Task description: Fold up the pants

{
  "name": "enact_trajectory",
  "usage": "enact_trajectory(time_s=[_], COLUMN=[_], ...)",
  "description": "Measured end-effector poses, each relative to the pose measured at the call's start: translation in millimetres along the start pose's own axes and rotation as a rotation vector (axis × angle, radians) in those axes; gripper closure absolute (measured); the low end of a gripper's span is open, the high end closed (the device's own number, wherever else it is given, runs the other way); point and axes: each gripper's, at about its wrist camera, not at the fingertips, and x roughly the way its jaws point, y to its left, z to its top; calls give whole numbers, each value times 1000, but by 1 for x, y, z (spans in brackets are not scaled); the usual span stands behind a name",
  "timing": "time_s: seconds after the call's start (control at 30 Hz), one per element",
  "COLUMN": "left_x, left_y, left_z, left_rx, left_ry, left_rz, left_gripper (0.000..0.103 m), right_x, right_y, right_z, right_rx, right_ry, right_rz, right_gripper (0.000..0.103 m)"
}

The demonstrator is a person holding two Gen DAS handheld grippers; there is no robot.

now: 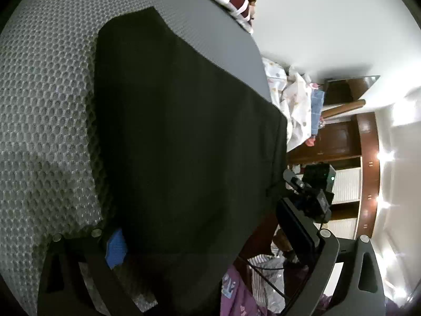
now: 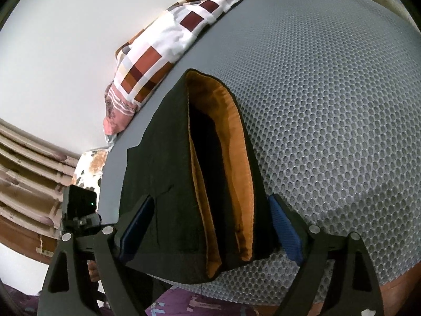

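Black pants (image 1: 179,131) lie flat on a grey honeycomb mesh mattress (image 1: 44,110). In the left wrist view my left gripper (image 1: 208,237) stands wide open around the near end of the pants, one blue pad (image 1: 115,247) beside the cloth. In the right wrist view the pants (image 2: 168,184) show an open end with orange lining (image 2: 236,163). My right gripper (image 2: 210,226) is open, its blue-padded fingers (image 2: 286,234) on either side of that end, not closed on it.
A patchwork checkered pillow (image 2: 158,60) lies at the mattress edge by a white wall. White printed bedding (image 1: 294,105) and wooden furniture (image 1: 342,137) stand beyond the bed. Purple cloth (image 1: 236,289) lies below the mattress edge (image 2: 263,295).
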Motion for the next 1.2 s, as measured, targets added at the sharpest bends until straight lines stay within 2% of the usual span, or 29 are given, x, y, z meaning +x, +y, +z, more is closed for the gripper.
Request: enact_trajectory(time_s=[0.03,0.07,0.1,0.17,0.2,0.3,0.33,0.4,0.43,0.47,0.57,0.67,0.73,0.77,0.8,0.83,0.87,0.9,0.97,1.03,1.2], left_x=[-2,-4,-7,-11,-13,-14,-15,-16,-12,-11,-9,-2,-2,-1,0,0,-1,-3,-8,-6,-3], left_y=[1,4,6,15,21,34,33,26,21,17,11,-3,-9,-15,-19,-22,-21,-17,-10,-14,-21], left_z=[0,-2,-2,-1,0,0,-2,-5,-5,-4,-5,-8,-14,-19,-22,-25,-27,-26,-24,-27,-31], left_rx=[7,12,20,9,-14,-74,-66,-17,2,15,40,135,195,246,288,326,335,312,274,298,341], left_ry=[-12,-21,-30,-31,-27,-22,-24,-25,-22,-15,2,21,16,4,-5,-18,-31,-37,-44,-46,-53], left_rz=[6,22,52,99,93,26,29,58,55,27,-6,29,83,156,222,289,332,324,319,355,419], left_gripper=[13,26,33,68,71,71,71,64,54,40,16,11,15,28,37,55,63,65,72,72,72], right_x=[1,2,3,4,5,9,10,11,10,11,13,20,24,26,27,29,31,32,31,28,27], right_y=[-1,-2,-3,-5,-5,-7,-8,-10,-11,-10,-6,2,10,14,17,22,24,25,23,17,13], right_z=[4,7,10,13,15,22,23,26,27,27,29,33,34,34,33,33,33,33,33,33,33], right_rx=[4,8,10,12,16,33,37,45,53,57,35,4,-37,-64,-90,-127,-145,-159,-162,-141,-111], right_ry=[6,15,28,51,63,109,123,142,146,151,169,183,191,188,187,183,185,189,189,181,163], right_rz=[4,12,26,44,55,97,108,121,122,120,102,77,47,29,9,-24,-39,-50,-60,-58,-40], right_gripper=[18,18,17,14,12,6,4,4,4,4,4,2,2,5,9,13,16,17,27,32,32])
